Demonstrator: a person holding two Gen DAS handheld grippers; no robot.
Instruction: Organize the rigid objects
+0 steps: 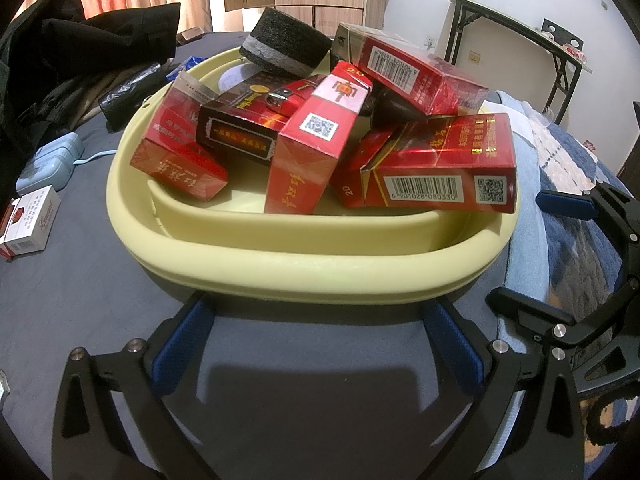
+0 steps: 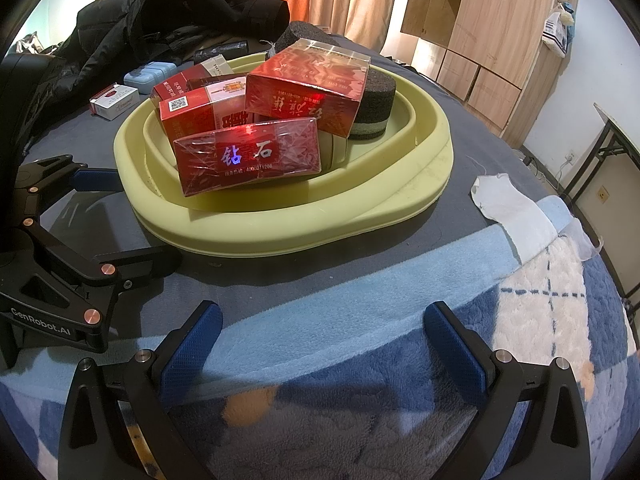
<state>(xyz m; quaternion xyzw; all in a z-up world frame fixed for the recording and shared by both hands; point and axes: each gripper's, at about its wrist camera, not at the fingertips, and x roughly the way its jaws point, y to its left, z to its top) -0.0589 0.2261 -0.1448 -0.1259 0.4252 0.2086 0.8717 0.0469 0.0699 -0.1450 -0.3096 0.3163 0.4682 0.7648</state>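
- Left gripper [image 1: 316, 346]: jaws spread wide, nothing between the blue pads, low centre of the left wrist view, hovering just in front of the basin rim.
- Right gripper [image 2: 320, 346]: also wide open and empty, bottom centre of its own view, over the blue plaid blanket [image 2: 540, 320].
- Pale yellow basin [image 1: 320, 268] sits on the grey bedsheet [image 1: 80, 280], filling the middle of the left view; upper centre in the right view.
- Red cigarette boxes [image 1: 432, 164] are piled loosely inside the basin, tilted and overlapping; a black box [image 1: 240, 132] with a lighter on top is wedged among them.
- Dark sponge block [image 1: 284, 42] sits at the basin's far edge, top centre of the left view.
- White cigarette pack [image 1: 28, 220] lies outside the basin on the sheet, left edge of the frame.
- Light blue case [image 1: 48, 164] is just above that pack, also off the basin.
- Black jacket [image 1: 60, 64] is heaped in the upper left.
- White cloth [image 2: 516, 208] lies at the blanket edge, right of the basin in the right view.
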